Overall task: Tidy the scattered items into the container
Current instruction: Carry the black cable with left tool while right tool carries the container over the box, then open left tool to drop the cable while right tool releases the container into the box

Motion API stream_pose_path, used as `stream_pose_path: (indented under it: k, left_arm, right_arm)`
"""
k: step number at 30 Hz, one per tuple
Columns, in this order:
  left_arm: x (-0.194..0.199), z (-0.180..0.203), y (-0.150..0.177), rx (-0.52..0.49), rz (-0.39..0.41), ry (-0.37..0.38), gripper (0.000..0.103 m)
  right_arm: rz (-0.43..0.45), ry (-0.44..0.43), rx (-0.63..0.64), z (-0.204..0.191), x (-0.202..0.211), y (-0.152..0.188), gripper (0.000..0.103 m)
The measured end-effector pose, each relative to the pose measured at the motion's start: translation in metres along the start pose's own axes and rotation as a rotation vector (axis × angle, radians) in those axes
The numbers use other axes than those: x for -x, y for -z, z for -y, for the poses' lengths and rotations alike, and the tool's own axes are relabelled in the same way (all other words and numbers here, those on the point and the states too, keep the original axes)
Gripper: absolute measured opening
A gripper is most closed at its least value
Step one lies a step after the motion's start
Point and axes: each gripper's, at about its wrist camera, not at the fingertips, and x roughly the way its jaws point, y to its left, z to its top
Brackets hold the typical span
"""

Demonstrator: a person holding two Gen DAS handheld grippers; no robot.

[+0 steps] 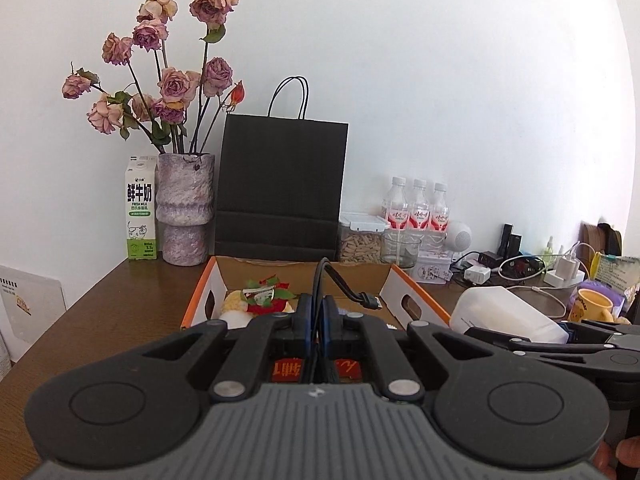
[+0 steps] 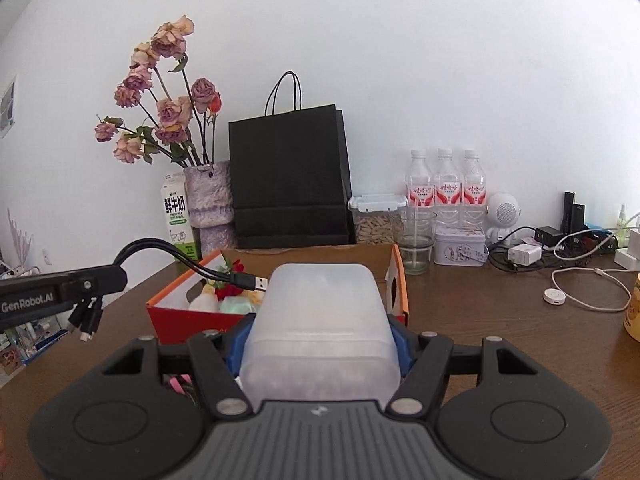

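In the left wrist view my left gripper is shut on a bundle of black cables. One plug hangs over the open orange-and-white cardboard box. The box holds a red fabric flower and soft toys. My right gripper is shut on a translucent white plastic container, held just in front of the box. The right wrist view shows the left gripper at the left, its USB plug over the box's inside. The container also appears at the right of the left wrist view.
Behind the box stand a vase of dried roses, a milk carton, a black paper bag, a lidded jar, a glass, three water bottles and a tin. Chargers and a white cable lie right; a yellow mug too.
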Motion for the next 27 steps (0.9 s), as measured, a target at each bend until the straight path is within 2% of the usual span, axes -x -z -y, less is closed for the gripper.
stream_pose_path:
  k: [8, 18, 22, 27]
  left_arm:
    - [-0.050, -0.002, -0.020, 0.023, 0.022, 0.023, 0.006]
    - [-0.127, -0.010, -0.032, 0.040, -0.015, 0.030, 0.006]
    - [-0.157, -0.016, -0.029, 0.049, -0.041, 0.018, 0.006]
    - [-0.185, -0.021, -0.020, 0.037, -0.095, 0.002, 0.006]
  right_arm:
    - [0.031, -0.014, 0.008, -0.004, -0.046, -0.035, 0.065]
    - [0.032, -0.033, 0.030, -0.001, -0.116, -0.065, 0.065]
    - [0.022, -0.036, 0.028, 0.004, -0.143, -0.067, 0.065]
    - [-0.034, -0.024, 0.035, 0.011, -0.173, -0.059, 0.065]
